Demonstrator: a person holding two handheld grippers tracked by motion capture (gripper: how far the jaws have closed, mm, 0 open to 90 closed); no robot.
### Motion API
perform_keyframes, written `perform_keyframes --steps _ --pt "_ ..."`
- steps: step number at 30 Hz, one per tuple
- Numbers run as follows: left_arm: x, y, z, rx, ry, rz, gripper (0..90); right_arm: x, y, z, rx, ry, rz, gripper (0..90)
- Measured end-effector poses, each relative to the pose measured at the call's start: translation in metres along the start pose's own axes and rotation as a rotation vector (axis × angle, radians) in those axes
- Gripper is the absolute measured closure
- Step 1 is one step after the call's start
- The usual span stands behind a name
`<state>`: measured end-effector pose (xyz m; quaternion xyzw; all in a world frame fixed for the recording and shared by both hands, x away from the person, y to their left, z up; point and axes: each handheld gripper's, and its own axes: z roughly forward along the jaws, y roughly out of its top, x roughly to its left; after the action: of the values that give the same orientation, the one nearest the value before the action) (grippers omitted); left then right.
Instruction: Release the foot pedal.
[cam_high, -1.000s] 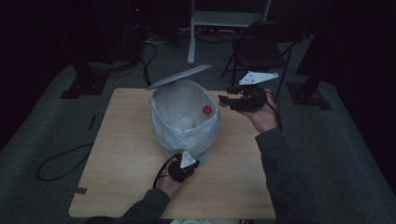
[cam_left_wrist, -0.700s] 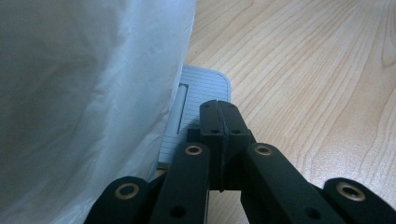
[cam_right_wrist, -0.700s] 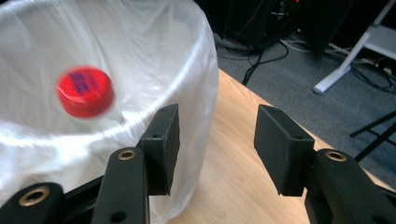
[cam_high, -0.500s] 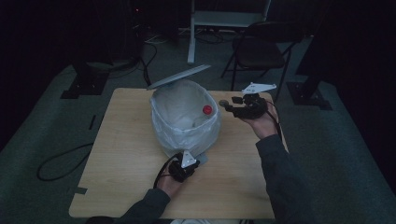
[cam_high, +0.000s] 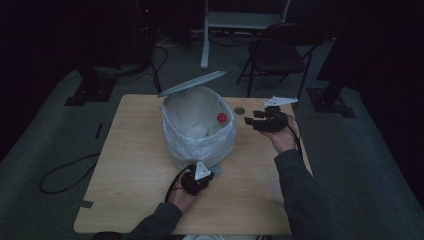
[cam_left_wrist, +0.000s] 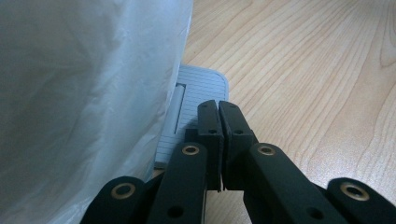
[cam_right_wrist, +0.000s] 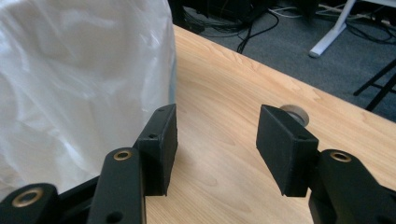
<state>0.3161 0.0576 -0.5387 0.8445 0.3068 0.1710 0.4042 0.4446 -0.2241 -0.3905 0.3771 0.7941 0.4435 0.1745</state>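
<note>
Right tool (cam_high: 250, 120) lowered beside bin (cam_high: 200, 125), jaws just opening, empty.

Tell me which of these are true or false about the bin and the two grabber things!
1. The bin is lined with a white plastic bag. True.
2. The left gripper has its jaws wide open. False: its jaws are shut together, pressing on the grey pedal at the foot of the bin.
3. The bin's lid is closed flat. False: it is tilted up, leaving the bin open.
4. The right gripper is open with nothing between its jaws. True; they have just been opening wider.
5. A small round disc lies on the table beside the bin. True.
6. A red thing lies on the floor. False: it is inside the bin.
</note>
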Motion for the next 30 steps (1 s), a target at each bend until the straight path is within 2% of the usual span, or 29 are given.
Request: perform_keyframes --steps 4,7,8,13,22,25,27,29,30 --pt "-0.001 0.001 -0.002 -0.004 0.004 -0.003 88.9 -0.004 -0.005 0.002 0.004 -0.002 0.017 46.3" --pt "0.001 0.001 -0.002 -0.007 0.006 0.014 88.8 -0.005 -0.008 0.002 0.005 -0.002 0.022 46.3" --pt "-0.001 0.001 -0.002 -0.009 0.003 -0.007 88.8 -0.005 -0.008 0.003 0.005 -0.002 0.022 46.3" --pt "-0.001 0.001 -0.003 -0.011 0.014 0.019 88.2 -0.005 -0.009 0.003 0.006 -0.003 0.023 46.3" --pt "-0.002 0.002 -0.005 -0.028 0.023 0.015 88.0 -0.005 -0.011 0.003 0.007 -0.002 0.022 46.3" --pt "-0.002 0.003 -0.007 -0.037 0.028 0.021 88.2 -0.005 -0.012 0.004 0.008 -0.001 0.024 46.3" --pt "0.000 0.005 -0.008 -0.027 0.030 0.049 88.2 -0.005 -0.012 0.004 0.009 0.000 0.023 46.3" --pt "-0.002 0.005 -0.009 -0.035 0.035 0.041 88.0 -0.005 -0.012 0.004 0.010 0.000 0.023 46.3" --pt "-0.001 0.006 -0.010 -0.032 0.039 0.050 86.6 -0.005 -0.012 0.004 0.009 0.000 0.023 46.3"
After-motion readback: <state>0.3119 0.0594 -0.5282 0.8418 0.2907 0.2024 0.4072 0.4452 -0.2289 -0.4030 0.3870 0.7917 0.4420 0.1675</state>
